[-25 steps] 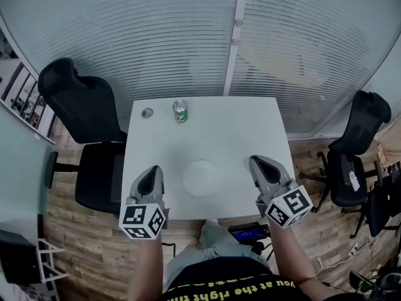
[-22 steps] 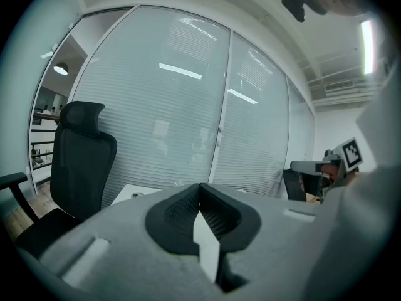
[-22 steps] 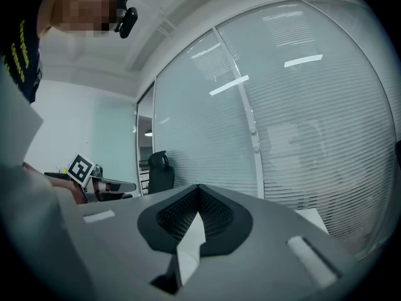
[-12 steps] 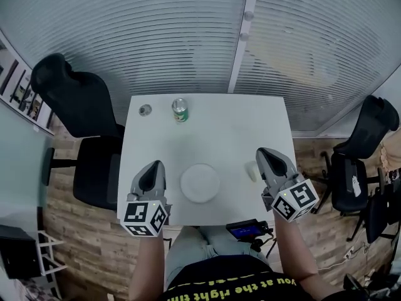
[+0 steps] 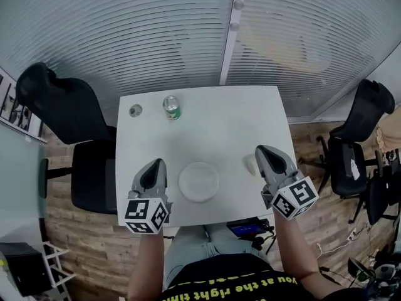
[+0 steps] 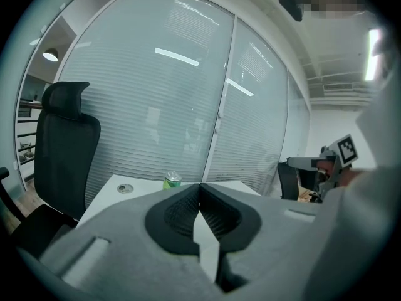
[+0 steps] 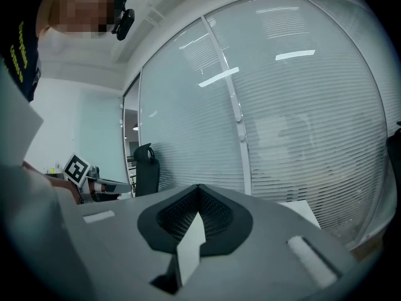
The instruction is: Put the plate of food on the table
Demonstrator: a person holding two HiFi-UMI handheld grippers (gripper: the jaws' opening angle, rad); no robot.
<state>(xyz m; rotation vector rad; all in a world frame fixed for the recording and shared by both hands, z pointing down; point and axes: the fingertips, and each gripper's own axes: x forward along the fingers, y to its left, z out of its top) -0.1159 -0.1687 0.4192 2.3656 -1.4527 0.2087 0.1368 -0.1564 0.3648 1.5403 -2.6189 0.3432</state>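
A round white plate [image 5: 198, 181] lies on the white table [image 5: 207, 127] near its front edge; I cannot make out food on it. A small pale lump [image 5: 250, 164] lies on the table to the plate's right. My left gripper [image 5: 156, 163] hovers just left of the plate, jaws shut and empty; its own view shows the shut tips [image 6: 200, 185]. My right gripper [image 5: 260, 149] hangs right of the plate, beside the pale lump, shut with nothing in it [image 7: 199, 187]. Neither gripper touches the plate.
A green drink can [image 5: 170, 107] and a small round grey disc [image 5: 135, 110] stand at the table's far left. A black office chair [image 5: 62, 118] is at the table's left side, another [image 5: 363, 124] to the right. A glass wall with blinds [image 5: 225, 36] rises behind the table.
The head view has swung, so the table sits a little further left. The pale lump beside the right gripper has come into sight. Both grippers stay shut beside the plate.
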